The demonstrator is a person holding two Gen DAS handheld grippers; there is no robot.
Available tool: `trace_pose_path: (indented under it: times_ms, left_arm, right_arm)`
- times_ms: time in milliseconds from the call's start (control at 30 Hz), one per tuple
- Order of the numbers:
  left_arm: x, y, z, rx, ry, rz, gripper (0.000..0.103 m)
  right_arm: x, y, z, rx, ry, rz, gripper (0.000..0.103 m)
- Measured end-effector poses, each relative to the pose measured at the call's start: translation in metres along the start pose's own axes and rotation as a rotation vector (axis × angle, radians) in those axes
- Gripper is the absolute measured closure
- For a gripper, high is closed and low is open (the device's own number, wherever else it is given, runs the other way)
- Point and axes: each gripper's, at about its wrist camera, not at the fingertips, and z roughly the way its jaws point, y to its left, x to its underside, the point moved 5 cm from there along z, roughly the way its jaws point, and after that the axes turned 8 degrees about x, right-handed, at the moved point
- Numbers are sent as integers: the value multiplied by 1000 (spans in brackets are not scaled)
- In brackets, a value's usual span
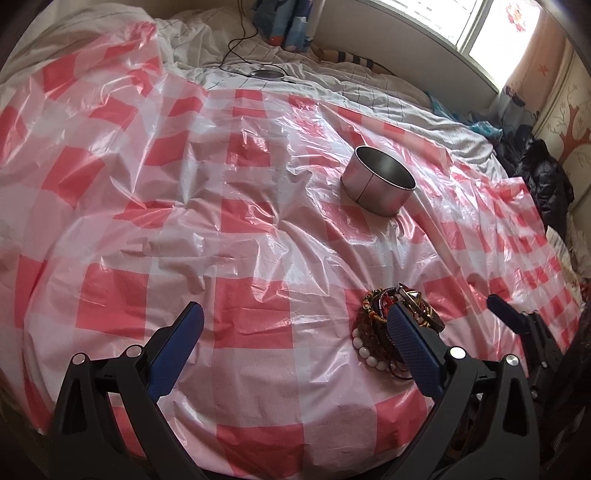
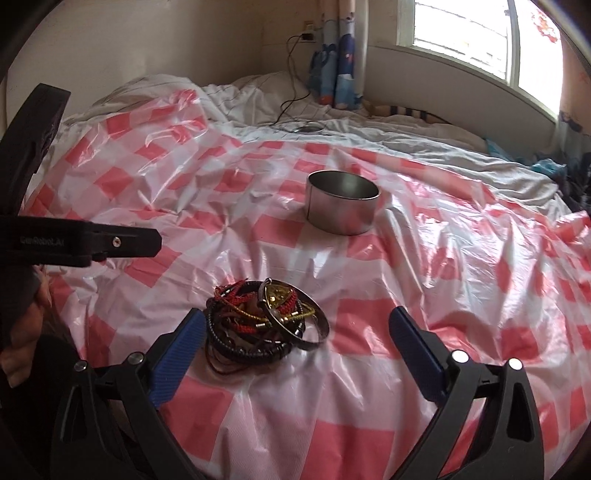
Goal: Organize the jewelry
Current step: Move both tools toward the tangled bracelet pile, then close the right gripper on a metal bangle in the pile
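The left gripper [image 1: 295,325] hovers low over the bed with its two blue-padded fingers spread wide and nothing between them. Its right finger [image 1: 413,347] stands in front of the one pile of jewelry [image 1: 373,325], hiding part of it; whether it touches the pile cannot be told. In the left wrist view the pile shows a strand of white beads, dark brown beads, red cord and a metal piece on top.

The right gripper [image 2: 295,328] is also spread wide and empty. The pile of jewelry [image 2: 266,321] lies between its fingers, close against the left finger [image 2: 181,350] and well apart from the right one. From this side the pile shows several dark braided bands, red and gold cords, a metal bangle and a gold-coloured triangular piece; the single pieces are too tangled to count.

Farther out, one round metal tin [image 2: 343,206], open at the top, stands upright, apart from the pile. Both rest on one pink-and-white checked plastic sheet [image 1: 184,221] spread over the bed [image 2: 424,147], whose white bedding is rumpled. A black cable [image 2: 291,92] runs across the bedding to a small round disc [image 2: 306,129]. One window [image 2: 461,29] lights the far wall, beside a blue patterned curtain [image 2: 340,66].
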Motion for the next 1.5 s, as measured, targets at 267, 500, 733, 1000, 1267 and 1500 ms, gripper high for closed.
trace_pose_path:
  times_ms: [267, 500, 733, 1000, 1267, 1500]
  left_arm:
    - [0, -3, 3, 19, 4, -1, 8]
    - [1, -4, 5, 22, 8, 0, 8]
    - [2, -5, 8, 16, 18, 5, 8]
    - [18, -33, 40, 109, 234, 172, 8]
    - [18, -36, 60, 300, 332, 123, 8]
    - [4, -20, 80, 466, 338, -95, 8]
  right_arm:
    - [1, -4, 22, -62, 67, -18, 44]
    - [3, 1, 34, -110, 97, -10, 79]
    - [5, -39, 27, -303, 67, 335, 97]
    - [17, -85, 16, -467, -9, 653, 97]
    - [20, -66, 14, -430, 14, 477, 18]
    - [13, -45, 12, -342, 1, 269, 13]
